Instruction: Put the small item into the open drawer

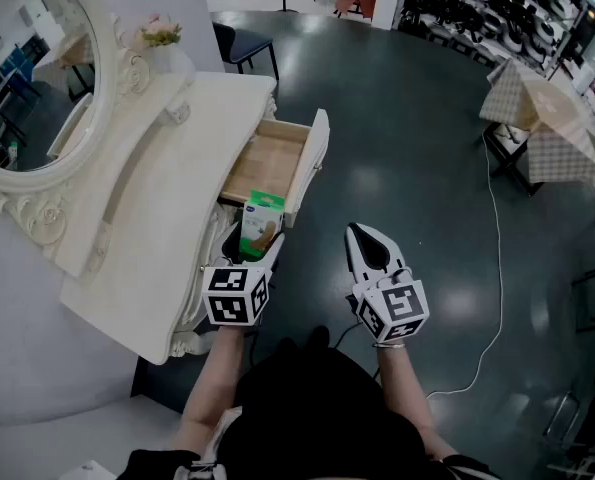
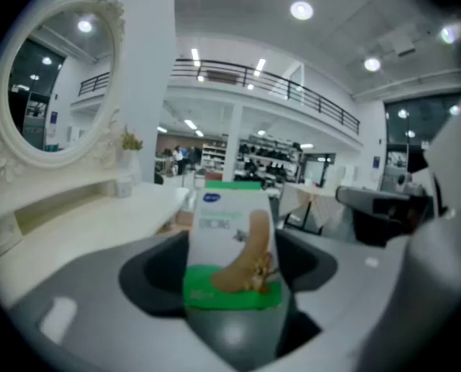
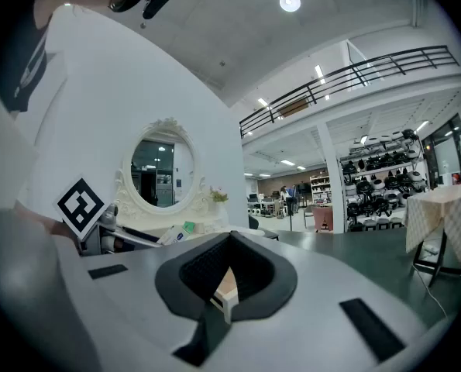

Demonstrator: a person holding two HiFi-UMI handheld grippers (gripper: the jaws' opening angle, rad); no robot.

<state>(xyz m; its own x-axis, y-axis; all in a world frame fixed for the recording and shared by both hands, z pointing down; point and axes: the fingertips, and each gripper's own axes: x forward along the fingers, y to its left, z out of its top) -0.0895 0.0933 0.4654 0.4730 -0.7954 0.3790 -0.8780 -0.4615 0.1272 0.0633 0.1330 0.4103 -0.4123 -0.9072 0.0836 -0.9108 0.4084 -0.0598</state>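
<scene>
The white dressing table (image 1: 147, 218) is standing with its drawer (image 1: 267, 158) open. The green-and-white packet (image 1: 262, 220) is hanging at the drawer's near end, its long axis pointing away from the person. The left gripper (image 1: 249, 243), tilting slightly downward, is clamping it. The right gripper (image 1: 357, 232) is hovering level, closed and empty.

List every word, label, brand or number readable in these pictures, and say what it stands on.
Nothing can be read.
The white-and-green cardboard box: blue oval logo and grey print, both too blurred to read.
The black-and-white marker cubes: square patterns only, no letters or numbers.
</scene>
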